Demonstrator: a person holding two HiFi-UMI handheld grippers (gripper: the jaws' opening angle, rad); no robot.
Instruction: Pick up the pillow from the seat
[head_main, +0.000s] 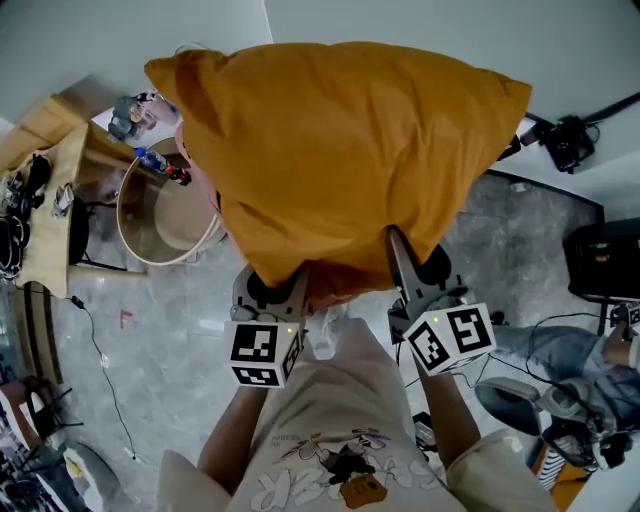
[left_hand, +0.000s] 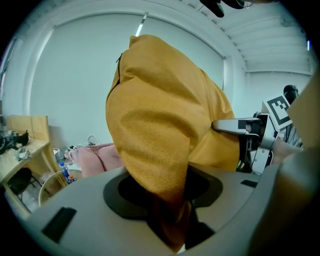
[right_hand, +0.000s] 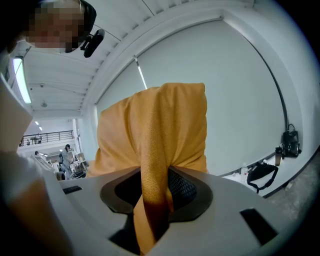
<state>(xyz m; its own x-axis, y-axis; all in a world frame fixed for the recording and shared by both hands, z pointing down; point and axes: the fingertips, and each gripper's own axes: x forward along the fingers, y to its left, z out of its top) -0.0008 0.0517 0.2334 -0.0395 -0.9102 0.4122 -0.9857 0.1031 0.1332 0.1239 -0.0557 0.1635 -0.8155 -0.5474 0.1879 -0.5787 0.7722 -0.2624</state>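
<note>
A large orange pillow (head_main: 340, 150) hangs in the air in front of me, held by its lower edge. My left gripper (head_main: 274, 287) is shut on a bunched fold at the pillow's lower left corner, and my right gripper (head_main: 418, 270) is shut on a fold at its lower right. In the left gripper view the pillow (left_hand: 160, 120) rises out of the left gripper (left_hand: 170, 212), with the right gripper (left_hand: 243, 128) beside it. In the right gripper view a pinched fold of the pillow (right_hand: 165, 125) runs down into the right gripper (right_hand: 152, 212). A pink seat (left_hand: 97, 157) shows low at the left.
Below, on the grey floor, stands a round wood-rimmed tub (head_main: 165, 218), with a wooden desk (head_main: 50, 190) and a bottle (head_main: 160, 165) at the left. A camera on a stand (head_main: 567, 142) and a black case (head_main: 605, 262) are at the right. Cables lie on the floor.
</note>
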